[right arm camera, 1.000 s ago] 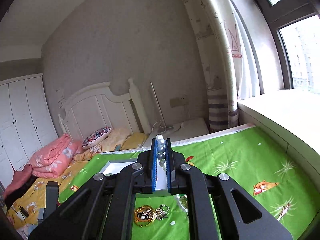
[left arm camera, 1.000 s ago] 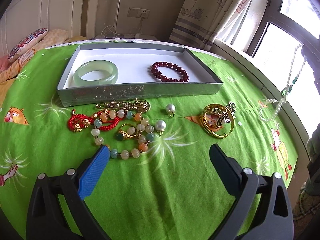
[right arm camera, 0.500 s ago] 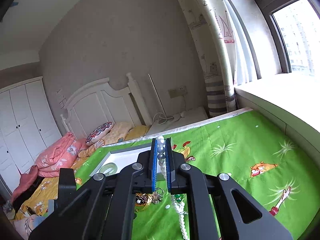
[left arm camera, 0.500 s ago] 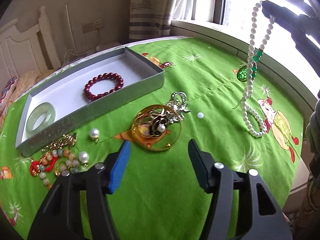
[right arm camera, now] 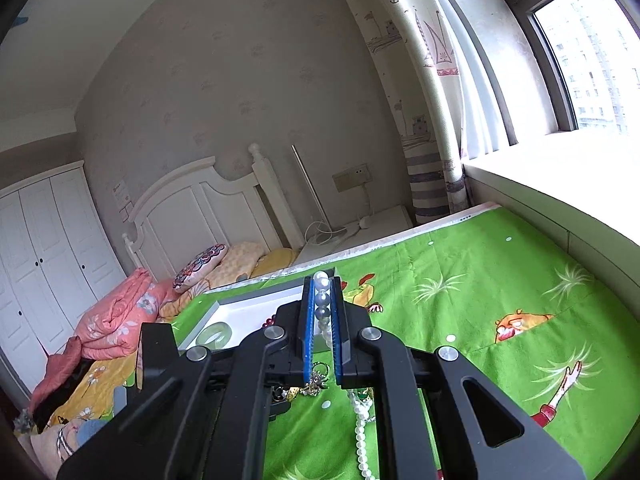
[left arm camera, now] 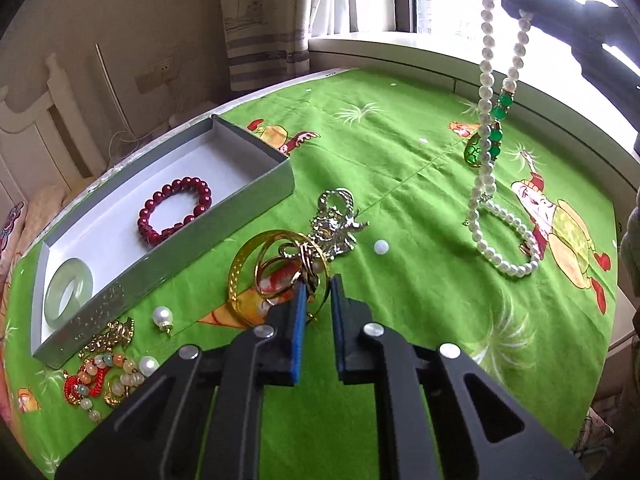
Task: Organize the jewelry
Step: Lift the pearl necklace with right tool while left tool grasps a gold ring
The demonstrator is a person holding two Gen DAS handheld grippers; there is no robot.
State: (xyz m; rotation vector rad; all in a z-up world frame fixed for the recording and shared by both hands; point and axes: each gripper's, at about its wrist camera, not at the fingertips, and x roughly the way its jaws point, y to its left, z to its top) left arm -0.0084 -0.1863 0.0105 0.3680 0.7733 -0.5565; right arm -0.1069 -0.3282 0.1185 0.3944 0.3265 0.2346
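Two hand-held grippers are working over the green printed cloth. The left hand-held gripper is closing its jaws, with the near rim of the gold bangle cluster between the pads. That metal is likely stiff, light and slippery, and tangled with a silver charm piece, so the thin rim seems the best hold, and the charm may drag along. The right hand-held gripper is pressed together on the pearl necklace, which is hanging limp with its lower loop resting on the cloth at the right; it will probably swing.

Only the left view is showing the grey box interior with the red bead bracelet and jade bangle. Only the right view is showing pearls pinched between the pads.
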